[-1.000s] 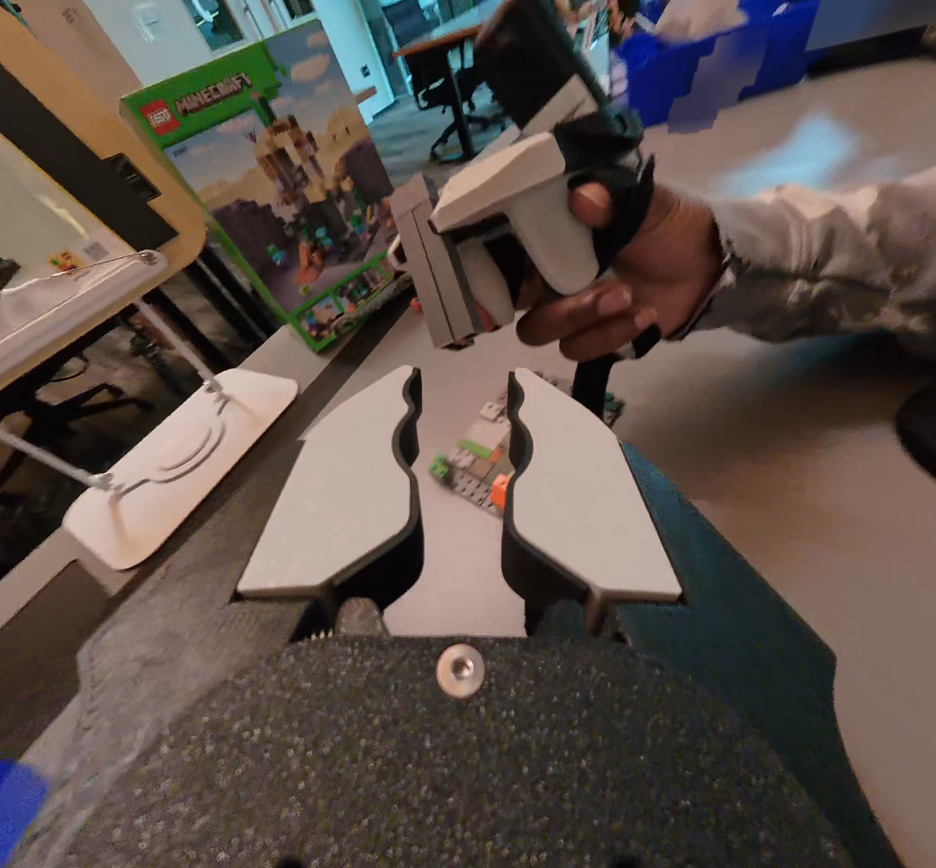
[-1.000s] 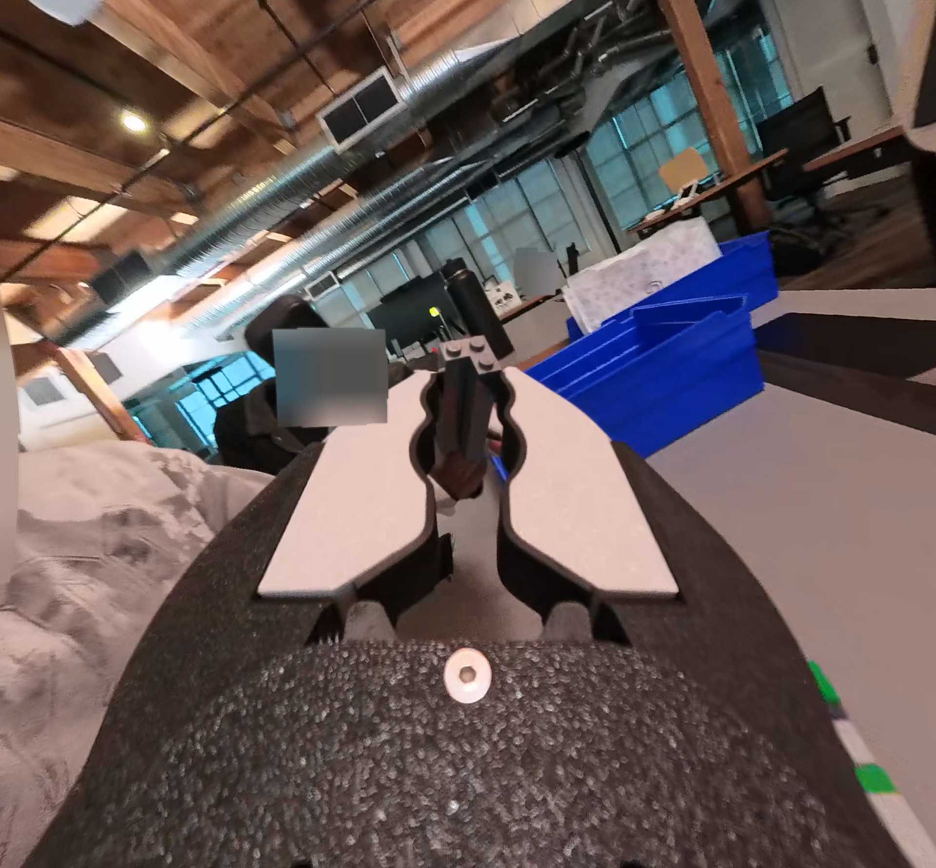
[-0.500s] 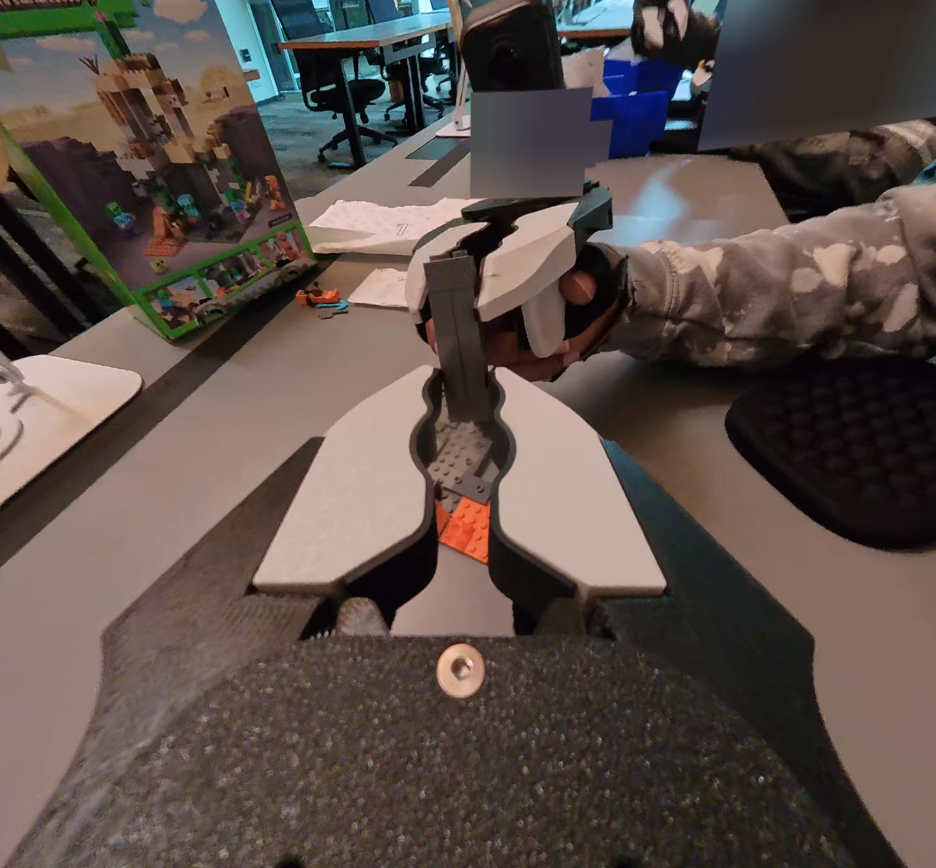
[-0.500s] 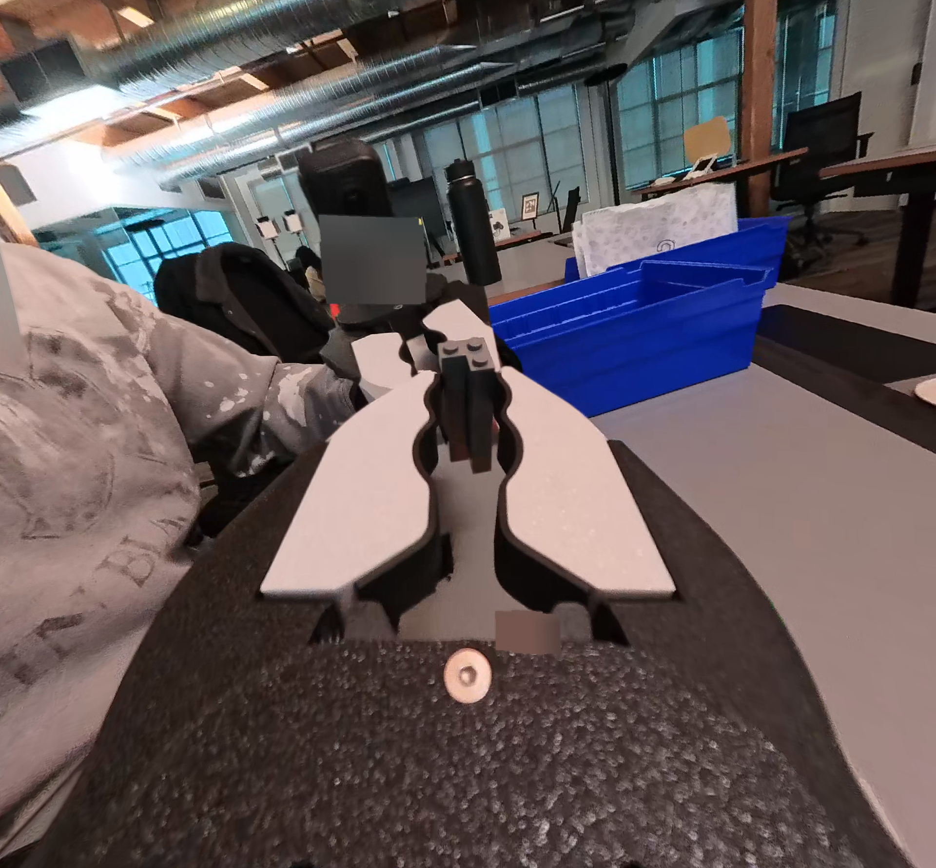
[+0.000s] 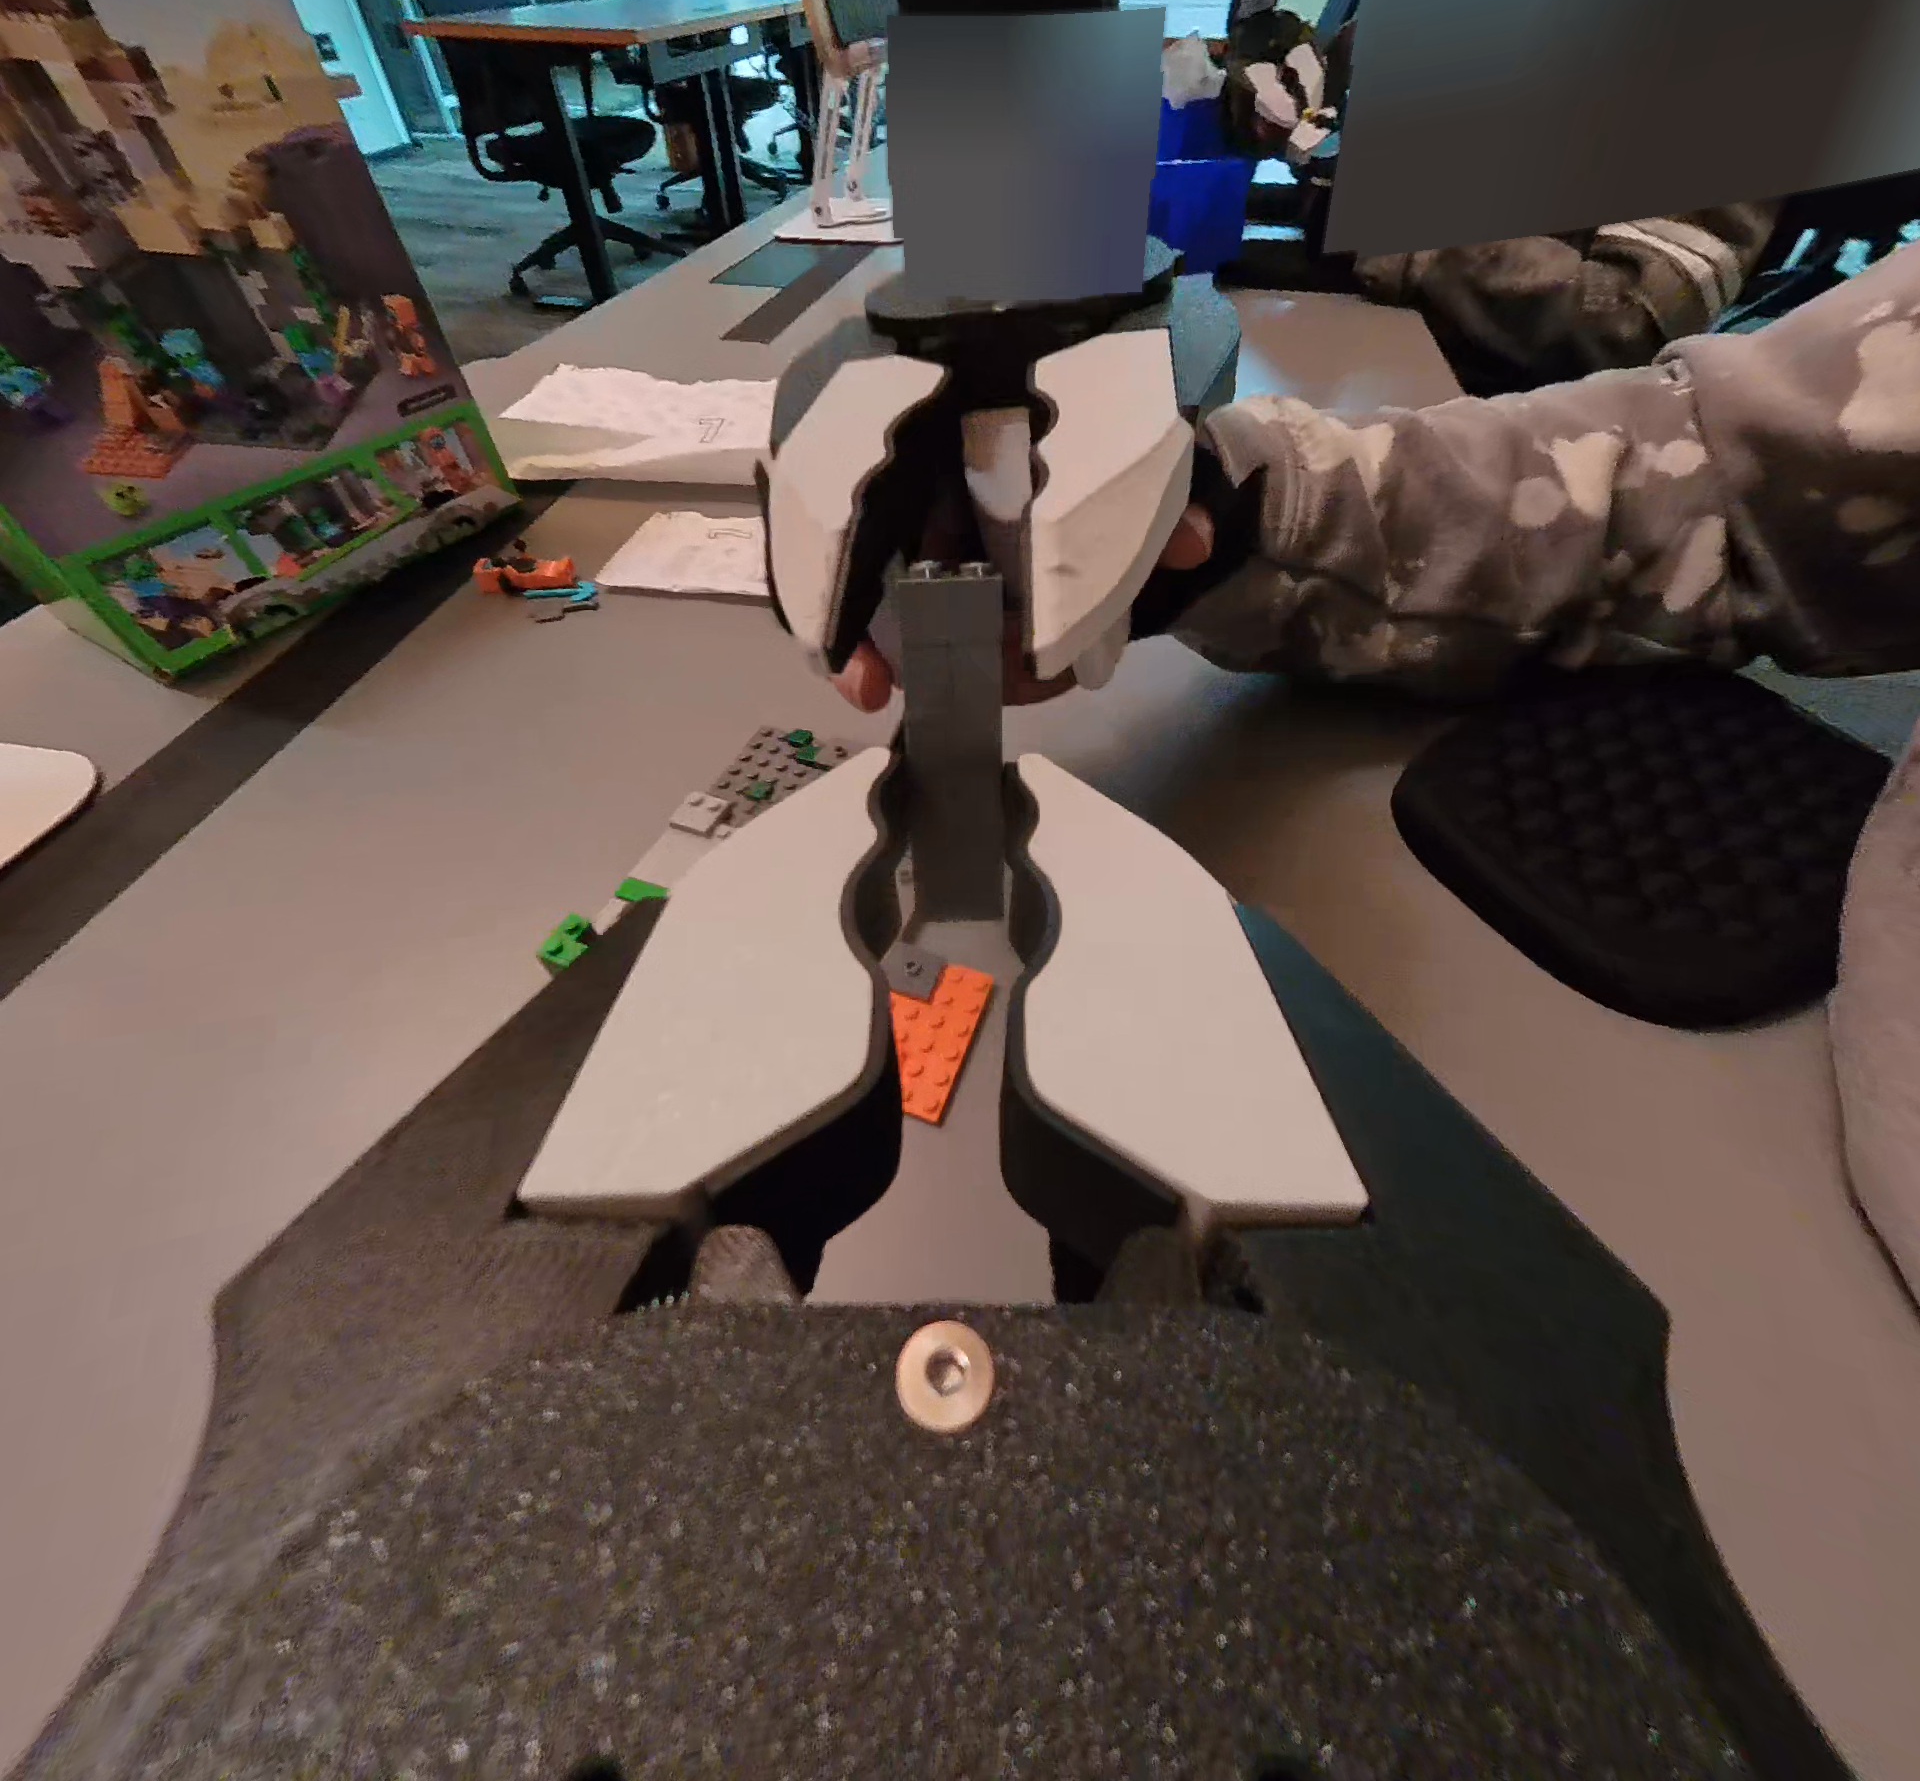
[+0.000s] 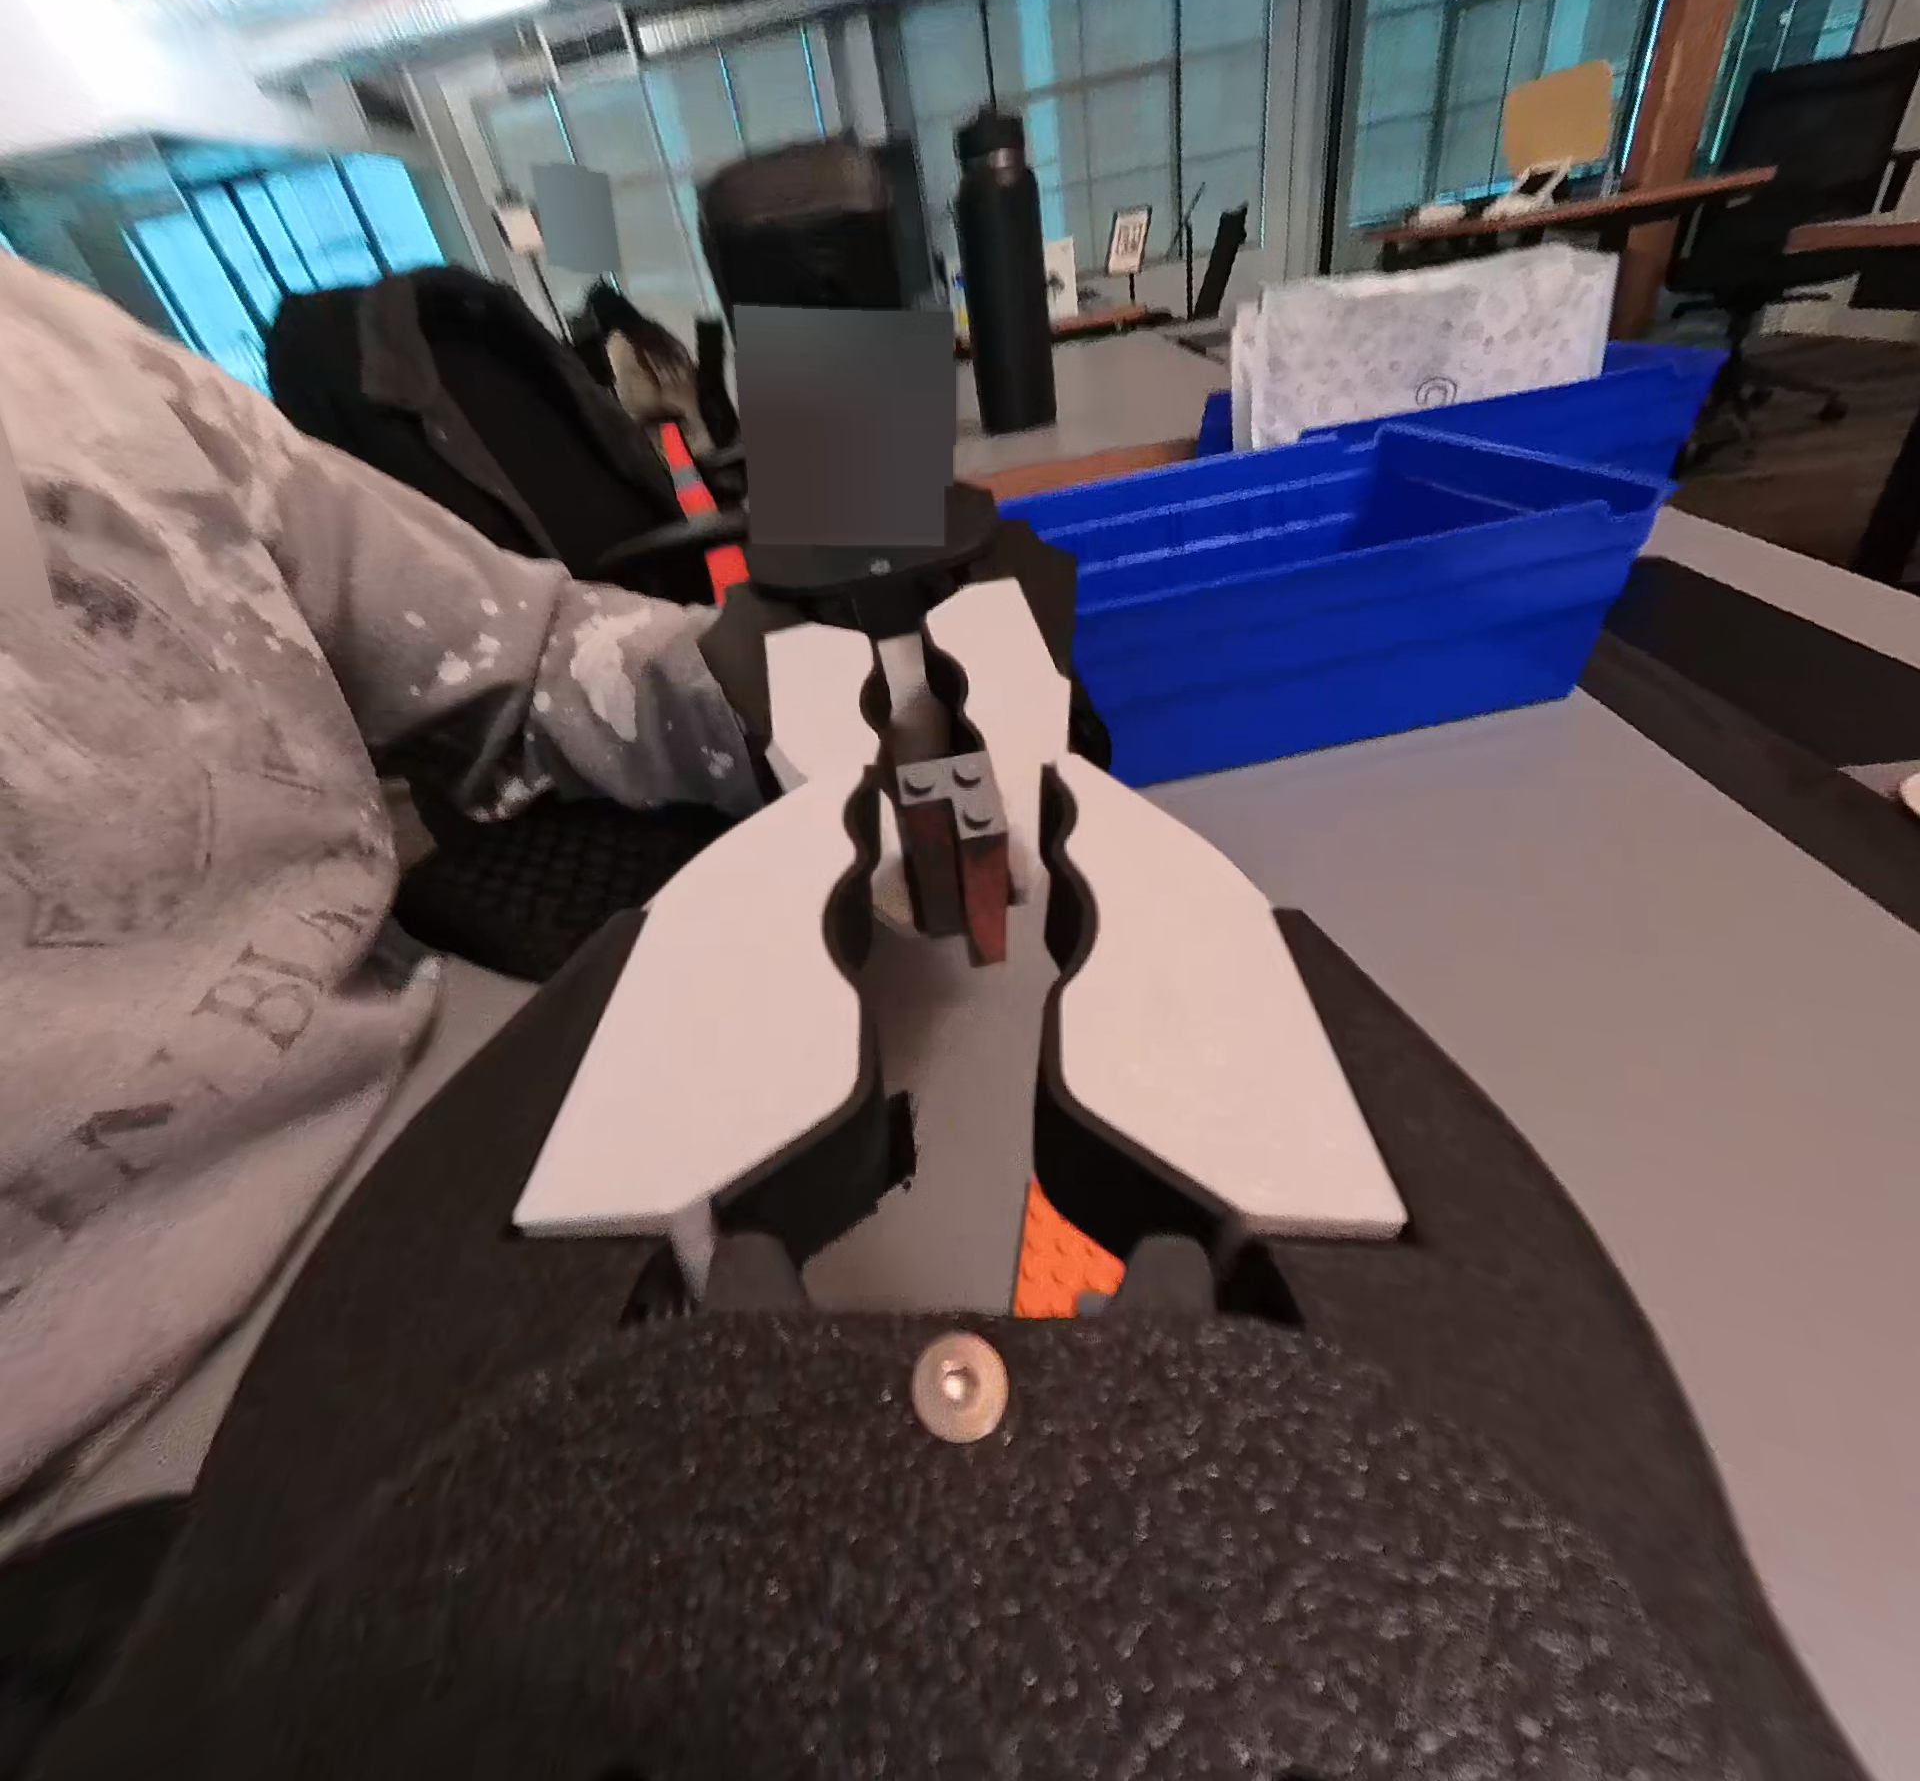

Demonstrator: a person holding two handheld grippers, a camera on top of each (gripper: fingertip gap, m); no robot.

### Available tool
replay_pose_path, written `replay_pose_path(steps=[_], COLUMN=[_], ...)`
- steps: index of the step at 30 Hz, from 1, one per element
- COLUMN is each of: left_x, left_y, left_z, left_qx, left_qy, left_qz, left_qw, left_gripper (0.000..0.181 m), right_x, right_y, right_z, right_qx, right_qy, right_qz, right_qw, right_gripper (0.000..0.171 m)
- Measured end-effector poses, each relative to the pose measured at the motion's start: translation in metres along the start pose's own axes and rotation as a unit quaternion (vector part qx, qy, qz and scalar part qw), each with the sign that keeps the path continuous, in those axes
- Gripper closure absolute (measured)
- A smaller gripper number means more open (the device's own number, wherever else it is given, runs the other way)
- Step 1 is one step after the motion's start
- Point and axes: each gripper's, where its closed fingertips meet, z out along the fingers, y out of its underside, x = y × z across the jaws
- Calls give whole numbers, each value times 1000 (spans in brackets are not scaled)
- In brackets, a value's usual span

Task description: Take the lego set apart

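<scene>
Left tool (image 5: pixel 951 775), two flat pale grey fingers with wavy black inner edges on a speckled black foam-like body, is closed on the lower part of the pillar (image 5: pixel 951 692). That pillar is a tall, narrow stack of dark grey bricks held upright above the tabletop (image 5: pixel 312 1004). Its studded top shows three studs in an L, and its sides look brownish in the right wrist view. Right tool (image 6: pixel 951 796), of the same build, faces the left one. Its fingers flank the pillar's top with a narrow gap on each side, so its jaws are slightly open.

Under the left tool lies one orange studded plate (image 5: pixel 940 1045) with a small grey tile at its far corner. Just left of it lie one dark grey plate (image 5: pixel 774 775) with green bits on it and two loose green pieces (image 5: pixel 561 942). Farther left are a small orange piece (image 5: pixel 525 573), two paper sheets (image 5: pixel 644 422) and one printed cardboard box (image 5: pixel 208 329) with green edging. A dimpled black mat (image 5: pixel 1642 848) lies to the right, under a mottled grey sleeve (image 5: pixel 1507 526).

The tabletop is smooth matte grey. Blue plastic bins (image 6: pixel 1351 609) stand on it, and a black bottle (image 6: pixel 1003 277) is beyond them. The room is an open office with desks, chairs and large windows.
</scene>
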Motion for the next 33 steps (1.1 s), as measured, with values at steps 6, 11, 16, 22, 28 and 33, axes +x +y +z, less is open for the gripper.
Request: replay_pose_path(steps=[6,11,16,22,28,33], left_x=[2,2,5,9,4,6], left_y=[2,-6,-12,-21,3,-28], left_z=[0,-3,-4,-5,-1,-10], left_qx=[-1,28,47,66,16,81], left_qy=[16,37,56,69,46,61], left_qz=[0,-27,-46,-52,-34,-35], left_qw=[1000,999,996,994,998,994], left_gripper=[164,163,163,163,164,164], right_x=[-2,-3,-6,-11,-9,-20], right_y=[2,-8,-16,-24,-87,-93], right_z=[1,4,3,0,-44,-42], right_qx=[-4,28,67,98,279,176], right_qy=[-1,-4,-18,-39,-75,3], right_qz=[-22,-9,-11,-4,55,-51], right_qw=[1000,1000,998,994,956,983], right_gripper=[153,154,155,155,154,154])
